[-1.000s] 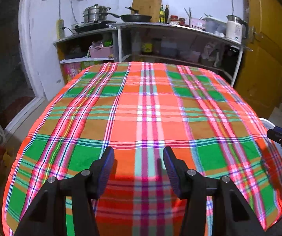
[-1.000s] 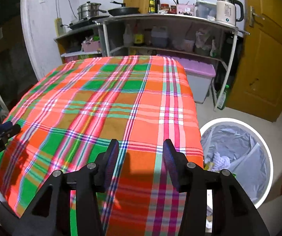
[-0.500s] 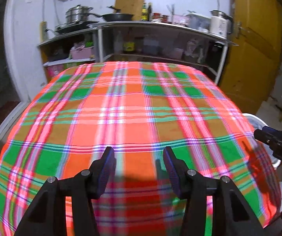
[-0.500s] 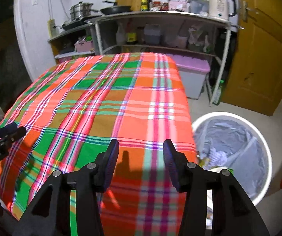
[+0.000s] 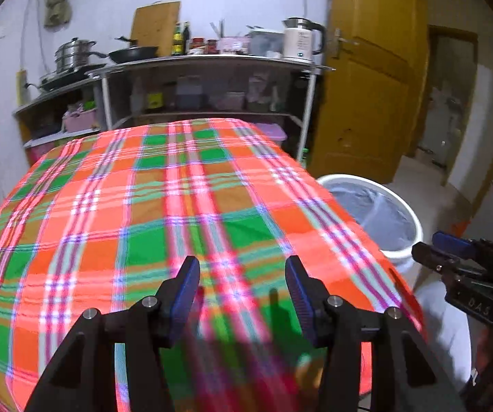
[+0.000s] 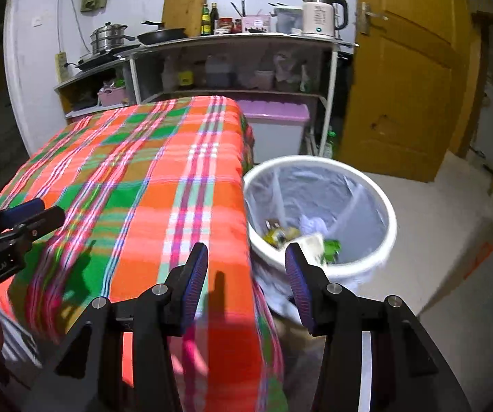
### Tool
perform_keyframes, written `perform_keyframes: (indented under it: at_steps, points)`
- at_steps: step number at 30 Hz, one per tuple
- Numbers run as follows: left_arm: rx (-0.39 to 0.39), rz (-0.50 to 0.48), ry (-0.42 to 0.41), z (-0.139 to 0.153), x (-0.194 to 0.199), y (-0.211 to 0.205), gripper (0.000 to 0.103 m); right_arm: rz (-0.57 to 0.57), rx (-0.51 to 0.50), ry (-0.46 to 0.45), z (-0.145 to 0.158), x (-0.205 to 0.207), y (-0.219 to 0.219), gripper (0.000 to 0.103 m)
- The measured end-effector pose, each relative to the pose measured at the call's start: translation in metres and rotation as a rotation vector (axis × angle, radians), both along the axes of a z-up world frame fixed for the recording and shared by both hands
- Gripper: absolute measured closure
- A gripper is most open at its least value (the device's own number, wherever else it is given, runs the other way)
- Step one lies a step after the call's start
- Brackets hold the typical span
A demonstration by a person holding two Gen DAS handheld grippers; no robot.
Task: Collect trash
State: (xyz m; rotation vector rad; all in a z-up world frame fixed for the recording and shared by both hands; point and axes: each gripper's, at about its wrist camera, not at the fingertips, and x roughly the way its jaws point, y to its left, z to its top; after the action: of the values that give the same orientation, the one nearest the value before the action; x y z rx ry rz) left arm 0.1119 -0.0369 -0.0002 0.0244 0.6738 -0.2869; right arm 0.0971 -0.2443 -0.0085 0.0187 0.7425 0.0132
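A white trash bin (image 6: 315, 162) with a clear liner stands on the floor by the table's right edge. In it lie crumpled white paper (image 6: 310, 221), a yellow wrapper (image 6: 277, 233) and a green scrap (image 6: 330, 245). My right gripper (image 6: 246, 274) hovers open and empty over the table's near right corner, its right finger in front of the bin. My left gripper (image 5: 243, 285) is open and empty above the plaid tablecloth (image 5: 177, 206). No trash shows on the cloth. The bin (image 5: 413, 221) and the right gripper (image 5: 428, 245) show at the right of the left wrist view. The left gripper (image 6: 45, 210) appears at the left of the right wrist view.
Metal shelves (image 6: 232, 39) with pots, a pan, bottles and a kettle (image 6: 318, 13) stand against the back wall behind the table. A purple-lidded storage box (image 6: 273, 113) sits under them. A yellow door (image 6: 407, 79) is at the right, with pale floor beyond the bin.
Both views have swung to the right along the table's near edge. The bin now shows more fully, with its contents in the right wrist view. Neither gripper's opening has changed.
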Motion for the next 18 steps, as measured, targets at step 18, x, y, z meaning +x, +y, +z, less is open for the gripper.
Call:
perform_keyframes:
  at_steps: [18]
  points:
    - [-0.049, -0.103, 0.020, -0.002, -0.050, -0.028, 0.052, -0.033, 0.014, -0.019, 0.005, -0.056, -0.012, 0.055]
